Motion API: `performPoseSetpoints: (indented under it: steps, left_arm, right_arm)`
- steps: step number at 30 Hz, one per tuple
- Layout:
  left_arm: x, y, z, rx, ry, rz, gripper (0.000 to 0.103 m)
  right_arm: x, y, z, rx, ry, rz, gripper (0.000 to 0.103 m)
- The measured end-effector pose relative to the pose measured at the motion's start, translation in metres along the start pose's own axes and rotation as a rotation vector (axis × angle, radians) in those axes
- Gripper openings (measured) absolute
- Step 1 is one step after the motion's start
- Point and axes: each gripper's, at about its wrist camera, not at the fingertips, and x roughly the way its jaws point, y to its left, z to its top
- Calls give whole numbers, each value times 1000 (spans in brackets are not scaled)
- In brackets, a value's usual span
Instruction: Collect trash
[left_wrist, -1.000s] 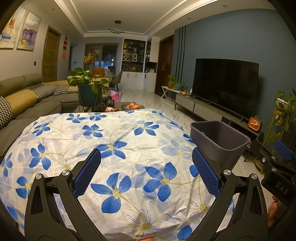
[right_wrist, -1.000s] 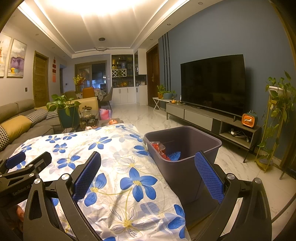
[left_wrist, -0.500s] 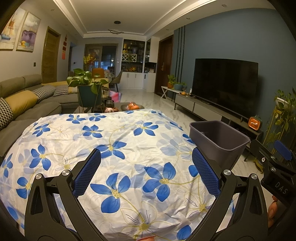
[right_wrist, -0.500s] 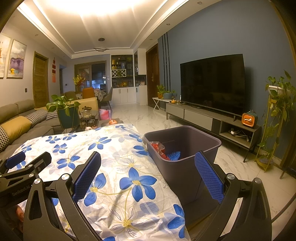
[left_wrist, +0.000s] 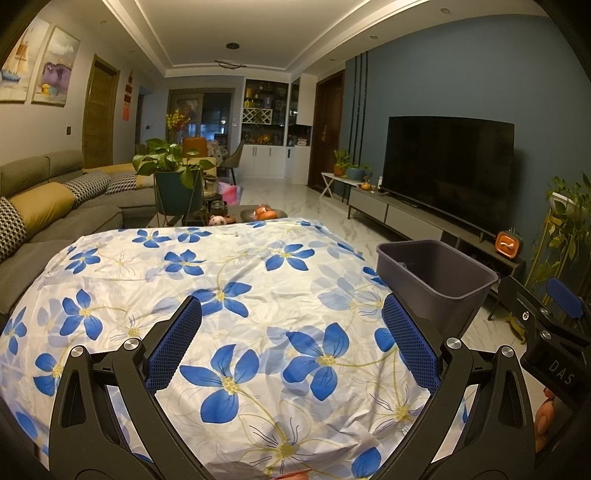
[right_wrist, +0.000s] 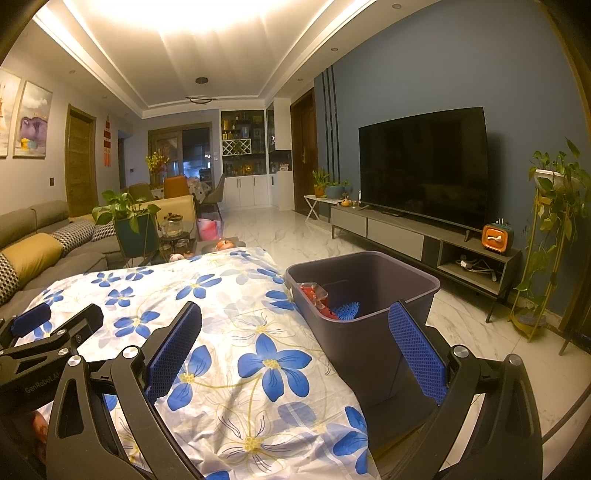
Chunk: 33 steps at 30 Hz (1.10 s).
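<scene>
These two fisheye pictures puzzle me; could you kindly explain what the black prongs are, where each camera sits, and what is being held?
The black prongs are handheld grippers, one in each of a person's hands, each with a camera looking along its fingers. In the left camera's picture the left gripper is open over a flowered cloth, holding nothing. In the right camera's picture the right gripper is also open and empty, and the grey bin beside the cloth holds red and blue trash. No trash shows on the cloth.
</scene>
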Motion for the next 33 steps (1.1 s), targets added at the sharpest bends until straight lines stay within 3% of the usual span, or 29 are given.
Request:
performPoseSetpoints:
  steps: [33]
  left_arm:
    - [0,-3,-1,-4,2,-3,97]
  right_arm:
    - [-2,0,-1,3,-5,-1,97]
